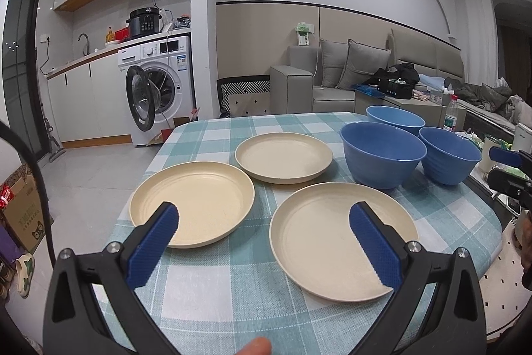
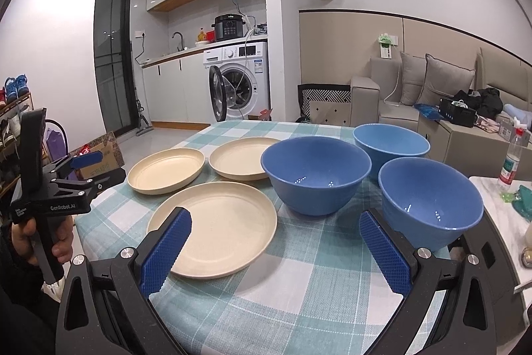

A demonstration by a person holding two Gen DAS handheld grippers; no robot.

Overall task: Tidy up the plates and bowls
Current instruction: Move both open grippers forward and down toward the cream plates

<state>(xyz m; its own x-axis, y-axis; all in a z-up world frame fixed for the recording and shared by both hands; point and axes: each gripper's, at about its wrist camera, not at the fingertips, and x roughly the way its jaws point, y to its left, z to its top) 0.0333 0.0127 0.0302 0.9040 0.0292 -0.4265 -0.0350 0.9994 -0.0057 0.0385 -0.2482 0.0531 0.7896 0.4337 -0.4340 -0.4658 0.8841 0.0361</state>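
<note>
Three cream plates lie separately on the checked tablecloth: a left one, a far one and a near one. Three blue bowls stand upright to their right: a middle one, a far one and a right one. My left gripper is open and empty, above the table's near edge between the left and near plates. My right gripper is open and empty, between the near plate and the right bowl. The left gripper also shows in the right wrist view.
The table's far and left edges drop to the floor. A marble side table with a water bottle stands to the right. A sofa is behind, a washing machine with its door open far left.
</note>
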